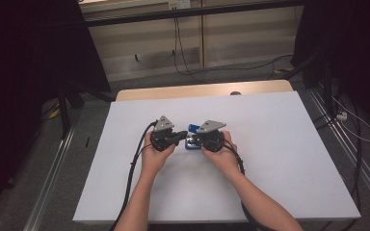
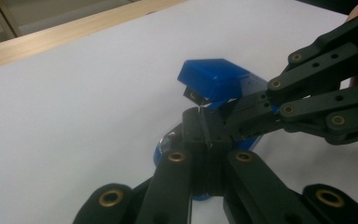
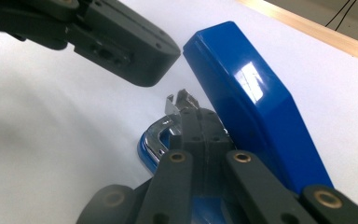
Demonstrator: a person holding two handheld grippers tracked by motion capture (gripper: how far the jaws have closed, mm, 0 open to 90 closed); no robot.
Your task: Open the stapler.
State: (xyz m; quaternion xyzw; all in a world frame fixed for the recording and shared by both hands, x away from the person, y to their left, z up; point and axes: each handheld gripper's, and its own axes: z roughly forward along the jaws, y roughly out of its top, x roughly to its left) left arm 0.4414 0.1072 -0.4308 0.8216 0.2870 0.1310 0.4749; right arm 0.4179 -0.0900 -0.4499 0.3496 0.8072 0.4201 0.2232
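A blue stapler [image 1: 191, 136] sits near the middle of the white table [image 1: 279, 159], between the two grippers, and in the high view most of it is hidden behind them; only a small blue patch shows between the black bodies. The left gripper [image 1: 177, 137] and the right gripper [image 1: 196, 139] point at each other over it, each held in a hand, with the grey plates on top covering their tips. In the left gripper view the stapler's [image 2: 216, 81] lid is lifted, its blue front end standing up clear of the base, while the left gripper's [image 2: 205, 128] jaws are clenched together and their tips meet something thin at the stapler's middle; what exactly they pinch is too small and dark to make out. The right gripper [image 2: 242, 112] comes in from the right of that view and reaches the same spot. In the right gripper view the raised lid [image 3: 256, 102] runs up beside the clenched right gripper [image 3: 196, 122], whose tips sit at a shiny metal part [image 3: 177, 105] above the blue base; whether they grip it cannot be told. The lower end of the stapler is cut off behind the jaws. No brand or writing can be read anywhere.
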